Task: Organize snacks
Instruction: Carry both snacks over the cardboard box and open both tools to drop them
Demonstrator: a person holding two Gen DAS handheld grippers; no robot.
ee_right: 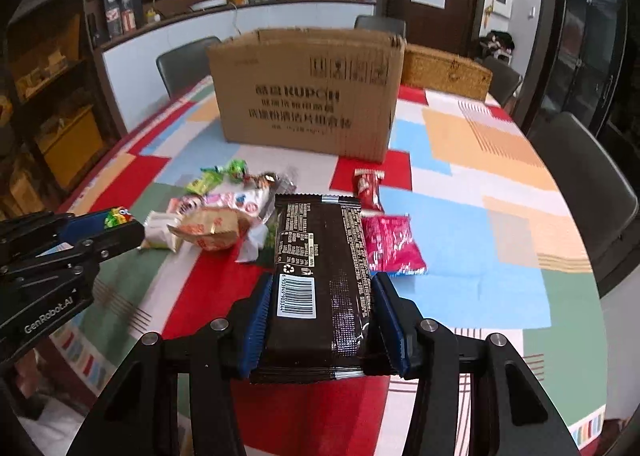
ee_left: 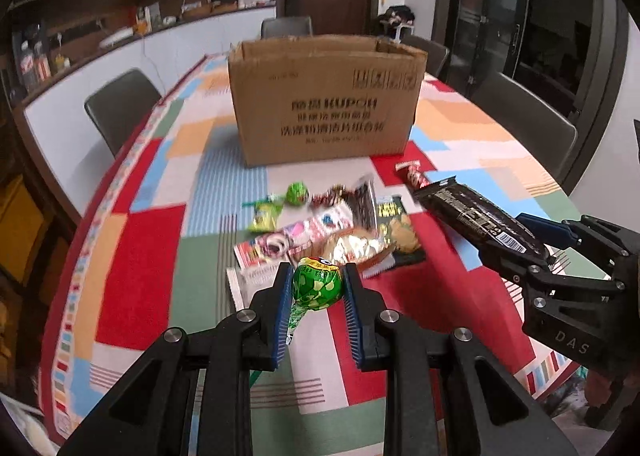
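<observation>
My left gripper (ee_left: 318,270) is shut on a green-wrapped lollipop (ee_left: 316,290), whose stick hangs down between the blue pads. The same gripper (ee_right: 124,225) shows at the left of the right wrist view, above the tablecloth. My right gripper (ee_right: 323,280) is shut on a long dark brown snack packet (ee_right: 320,240), barcode side up, held by its sides and lifted off the table. In the left wrist view that packet (ee_left: 468,211) sticks out of the right gripper (ee_left: 520,246) toward the snack pile (ee_left: 340,223). An open cardboard box (ee_left: 324,99) stands behind the pile.
Loose snacks lie on the patchwork tablecloth (ee_right: 480,215): a red packet (ee_right: 394,244), a small red candy bar (ee_right: 368,183), green sweets (ee_left: 298,193). A woven basket (ee_right: 444,71) sits behind the cardboard box (ee_right: 304,91). Dark chairs (ee_left: 120,103) ring the table.
</observation>
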